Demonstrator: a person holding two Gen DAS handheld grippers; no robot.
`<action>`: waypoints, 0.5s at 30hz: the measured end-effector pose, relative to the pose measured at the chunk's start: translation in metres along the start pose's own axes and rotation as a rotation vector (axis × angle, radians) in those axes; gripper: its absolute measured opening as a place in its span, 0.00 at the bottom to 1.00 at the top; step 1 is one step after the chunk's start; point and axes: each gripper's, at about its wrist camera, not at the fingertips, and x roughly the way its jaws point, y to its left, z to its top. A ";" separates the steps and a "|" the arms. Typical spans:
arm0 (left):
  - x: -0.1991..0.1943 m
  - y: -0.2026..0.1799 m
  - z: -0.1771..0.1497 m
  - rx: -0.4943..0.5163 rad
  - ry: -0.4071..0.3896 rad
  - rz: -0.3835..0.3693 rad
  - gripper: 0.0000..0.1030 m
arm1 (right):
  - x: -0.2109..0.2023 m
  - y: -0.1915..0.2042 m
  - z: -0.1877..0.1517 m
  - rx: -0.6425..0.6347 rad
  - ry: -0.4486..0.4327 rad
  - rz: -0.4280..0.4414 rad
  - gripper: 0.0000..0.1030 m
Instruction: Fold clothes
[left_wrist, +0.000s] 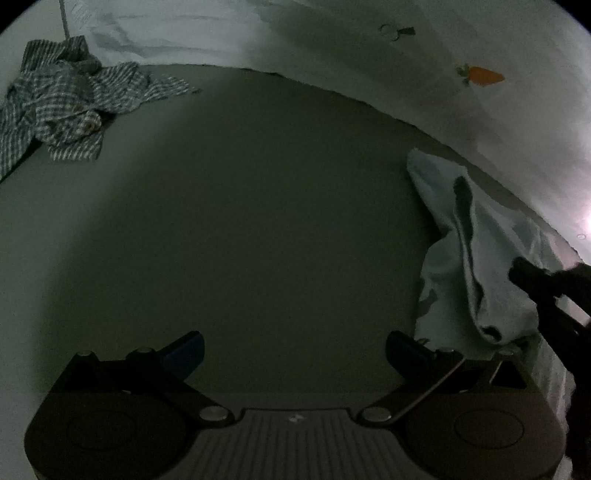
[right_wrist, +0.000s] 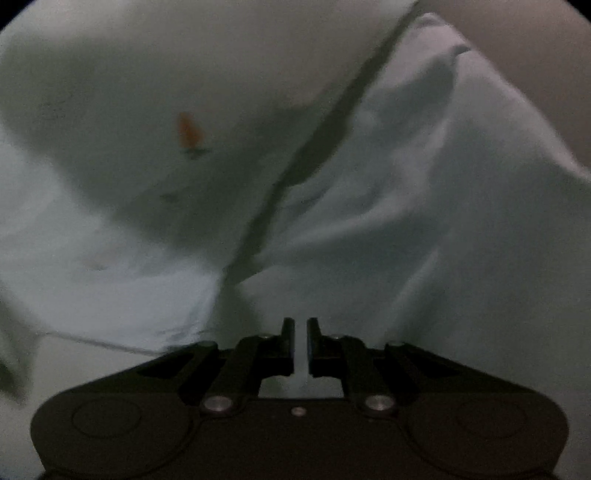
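A pale light-blue garment (left_wrist: 476, 254) hangs in folds at the right of the left wrist view, above a grey-green surface (left_wrist: 258, 206). My right gripper (right_wrist: 301, 334) is shut on a fold of this garment (right_wrist: 424, 206), which fills its blurred view. The right gripper also shows as a dark shape (left_wrist: 546, 284) against the cloth in the left wrist view. My left gripper (left_wrist: 295, 347) is open and empty, its fingers wide apart over the bare surface, left of the garment.
A crumpled blue-and-white checked shirt (left_wrist: 62, 110) lies at the far left of the surface. Behind runs a white sheet (left_wrist: 369, 48) with a small orange carrot print (left_wrist: 484, 75), also in the right wrist view (right_wrist: 188, 131).
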 end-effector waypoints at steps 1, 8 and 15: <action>0.001 0.000 -0.001 0.001 0.005 -0.001 1.00 | 0.006 -0.001 0.001 -0.012 0.010 -0.041 0.07; -0.011 -0.010 -0.016 0.058 0.020 -0.030 1.00 | -0.003 0.048 -0.031 -0.276 0.219 0.021 0.23; -0.038 -0.016 -0.069 0.140 0.043 -0.070 1.00 | -0.111 0.013 -0.053 -0.297 0.087 -0.151 0.35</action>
